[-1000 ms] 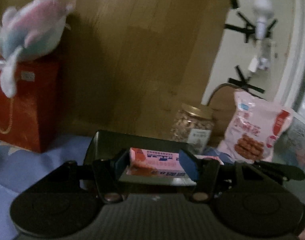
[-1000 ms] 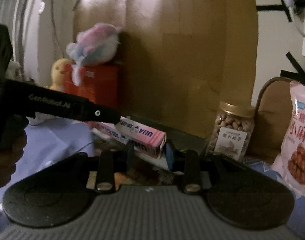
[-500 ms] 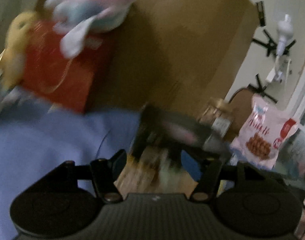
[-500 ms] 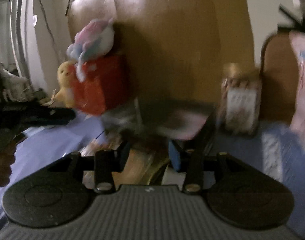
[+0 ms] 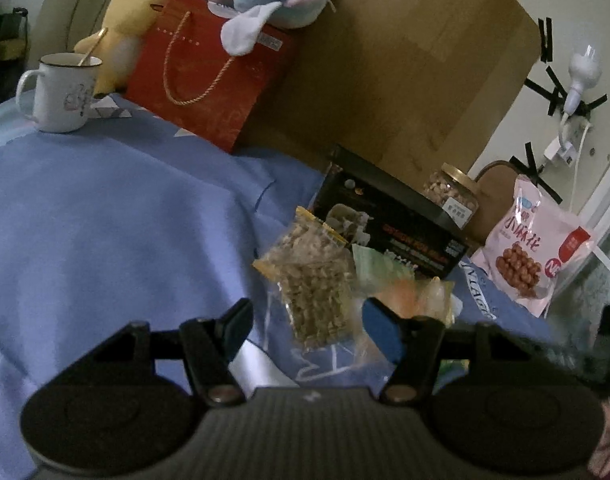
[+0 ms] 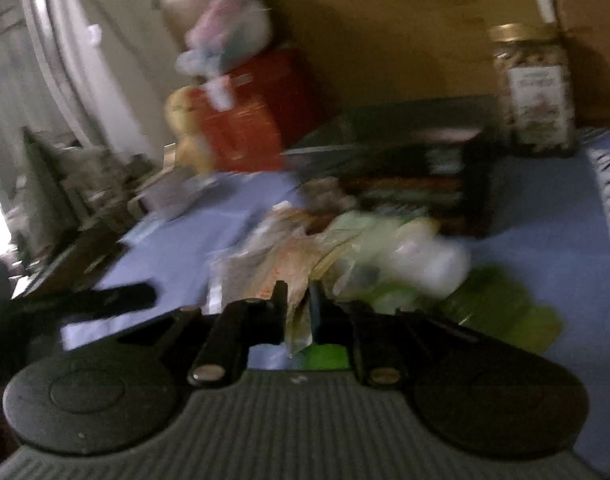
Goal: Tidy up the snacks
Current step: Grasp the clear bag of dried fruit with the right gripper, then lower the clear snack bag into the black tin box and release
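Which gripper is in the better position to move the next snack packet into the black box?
Right: the right gripper is shut on a snack packet; the left gripper is open, empty.

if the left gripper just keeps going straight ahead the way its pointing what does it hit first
Probably the clear snack bag lying on the blue cloth, straight beyond the open left gripper. The black box comes after; depth is uncertain.

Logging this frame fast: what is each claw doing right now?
Left claw: open, holding nothing, above the clear snack packet.
Right claw: shut on a snack wrapper; blur hides which.
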### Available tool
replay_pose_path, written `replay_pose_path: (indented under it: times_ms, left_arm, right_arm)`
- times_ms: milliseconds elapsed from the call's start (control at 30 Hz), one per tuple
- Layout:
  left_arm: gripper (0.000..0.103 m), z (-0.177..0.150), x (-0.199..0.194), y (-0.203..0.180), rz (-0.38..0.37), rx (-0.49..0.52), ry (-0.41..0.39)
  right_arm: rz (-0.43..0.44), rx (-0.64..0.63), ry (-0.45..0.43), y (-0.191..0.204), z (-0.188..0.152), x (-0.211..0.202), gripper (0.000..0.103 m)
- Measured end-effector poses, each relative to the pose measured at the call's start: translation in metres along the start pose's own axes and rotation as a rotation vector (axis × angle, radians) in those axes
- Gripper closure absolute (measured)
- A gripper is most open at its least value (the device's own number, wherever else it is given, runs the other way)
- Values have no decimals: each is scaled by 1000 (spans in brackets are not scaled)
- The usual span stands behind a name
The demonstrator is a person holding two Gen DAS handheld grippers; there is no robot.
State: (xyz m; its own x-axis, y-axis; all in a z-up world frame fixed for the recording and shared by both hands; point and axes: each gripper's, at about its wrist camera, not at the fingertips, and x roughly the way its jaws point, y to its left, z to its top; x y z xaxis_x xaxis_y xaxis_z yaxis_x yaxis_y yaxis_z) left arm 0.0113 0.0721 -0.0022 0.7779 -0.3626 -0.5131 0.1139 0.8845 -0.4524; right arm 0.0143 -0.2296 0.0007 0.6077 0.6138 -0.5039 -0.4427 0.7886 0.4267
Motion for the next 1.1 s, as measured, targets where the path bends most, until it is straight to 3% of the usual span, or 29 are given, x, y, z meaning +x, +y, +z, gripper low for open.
replay_pose_path:
  times_ms: [67,233,267,333,467,667,800,900,1100]
  left_arm:
    - [41,-1,0,0,-9,-1,4]
    - [38,-8,4,-6,-49,-1,50]
    - [37,-11,4,-8,-52,4,54]
    - [35,-15,4,-11,-63,12,67]
    - [35,-20,3,-14,-72,10,103]
    - [32,-28,4,-16,-43,-13,142]
    - [42,-42,20,-26,-14,4,180]
    - [46,-47,14,-38,11,84,136]
    - [47,-26,9,-48,-30,118,107]
  right_arm:
    - [56,-5,11,10,-11,-6,94]
    - [-2,-82,9,24,-25,-9,86]
    - [2,-79,11,22,-26,-10,71]
    - [11,-78,0,20,-27,-14,51]
    - [18,-101,11,14,-28,-18,51]
    - [116,-93,147,7,-33,7,50]
    - [198,-168,219,20,-34,28,50]
    - [179,-251,220,37,-36,30,57]
    - [156,-228,154,37,-29,18,58]
